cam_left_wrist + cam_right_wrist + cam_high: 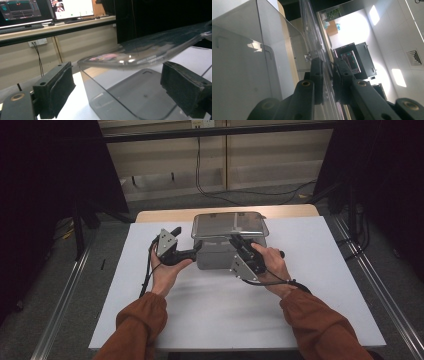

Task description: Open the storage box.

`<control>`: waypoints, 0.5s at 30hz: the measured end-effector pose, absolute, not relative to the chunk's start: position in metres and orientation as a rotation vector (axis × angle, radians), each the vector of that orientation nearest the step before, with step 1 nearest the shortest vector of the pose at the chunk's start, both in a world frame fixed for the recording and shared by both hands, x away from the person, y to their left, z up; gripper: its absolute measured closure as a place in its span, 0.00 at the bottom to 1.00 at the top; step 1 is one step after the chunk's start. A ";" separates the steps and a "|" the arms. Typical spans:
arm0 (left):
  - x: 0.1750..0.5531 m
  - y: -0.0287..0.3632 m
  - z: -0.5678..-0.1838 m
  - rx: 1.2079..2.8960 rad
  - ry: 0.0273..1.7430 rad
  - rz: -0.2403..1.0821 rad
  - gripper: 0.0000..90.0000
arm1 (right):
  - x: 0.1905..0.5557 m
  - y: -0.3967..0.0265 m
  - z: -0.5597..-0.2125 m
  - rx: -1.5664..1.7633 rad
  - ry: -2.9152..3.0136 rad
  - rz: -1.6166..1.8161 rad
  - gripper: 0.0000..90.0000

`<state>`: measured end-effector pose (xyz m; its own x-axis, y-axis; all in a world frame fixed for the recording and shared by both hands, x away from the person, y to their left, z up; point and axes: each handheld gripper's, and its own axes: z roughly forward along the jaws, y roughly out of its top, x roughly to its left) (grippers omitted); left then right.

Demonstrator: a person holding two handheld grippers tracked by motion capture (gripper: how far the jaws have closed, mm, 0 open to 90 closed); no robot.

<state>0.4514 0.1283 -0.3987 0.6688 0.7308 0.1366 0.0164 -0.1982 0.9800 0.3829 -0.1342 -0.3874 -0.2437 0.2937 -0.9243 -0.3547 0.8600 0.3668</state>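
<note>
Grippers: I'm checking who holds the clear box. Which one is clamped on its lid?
The right gripper: its jaws pinch the lid's rim on the box. The left gripper stands open beside the box's corner, gripping nothing.

The room is dim and dark at both sides; the white table (310, 285) catches soft light from above and shows faint smeared shadows. Glare spots sit on the clear lid (140, 57). In the right gripper view, ceiling lights blow out white and the near jaws blur.
</note>
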 end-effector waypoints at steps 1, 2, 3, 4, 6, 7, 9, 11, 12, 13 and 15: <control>0.452 0.127 -0.398 1.658 0.605 0.732 0.16 | 0.383 -0.134 -0.386 -0.042 1.714 0.609 0.89; 0.452 0.127 -0.398 1.658 0.605 0.732 0.17 | 0.383 -0.134 -0.386 -0.042 1.714 0.609 0.89; 0.454 0.126 -0.398 1.654 0.609 0.731 0.17 | 0.383 -0.134 -0.385 -0.044 1.714 0.606 0.89; 0.455 0.124 -0.398 1.653 0.613 0.724 0.17 | 0.383 -0.134 -0.385 -0.044 1.714 0.606 0.89; 0.455 0.122 -0.399 1.652 0.602 0.723 0.20 | 0.384 -0.134 -0.384 -0.044 1.713 0.611 0.89; 0.455 0.120 -0.400 1.656 0.598 0.730 0.23 | 0.384 -0.134 -0.384 -0.039 1.712 0.614 0.89; 0.453 0.116 -0.402 1.640 0.618 0.692 0.24 | 0.384 -0.134 -0.384 -0.038 1.712 0.615 0.89; 0.450 0.111 -0.402 1.669 0.578 0.736 0.29 | 0.384 -0.134 -0.384 -0.035 1.710 0.619 0.89; 0.448 0.108 -0.400 1.664 0.552 0.771 0.29 | 0.385 -0.134 -0.384 -0.030 1.708 0.622 0.89; 0.448 0.108 -0.400 1.664 0.552 0.771 0.30 | 0.385 -0.134 -0.384 -0.030 1.708 0.622 0.89; 0.449 0.109 -0.401 1.656 0.565 0.765 0.34 | 0.384 -0.134 -0.384 -0.023 1.711 0.624 0.89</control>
<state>0.4492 0.1094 -0.4007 0.6695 0.7198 0.1835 -0.0358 -0.2155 0.9758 0.3840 -0.1343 -0.3840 -0.2480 0.3172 -0.9154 -0.3468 0.8532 0.3896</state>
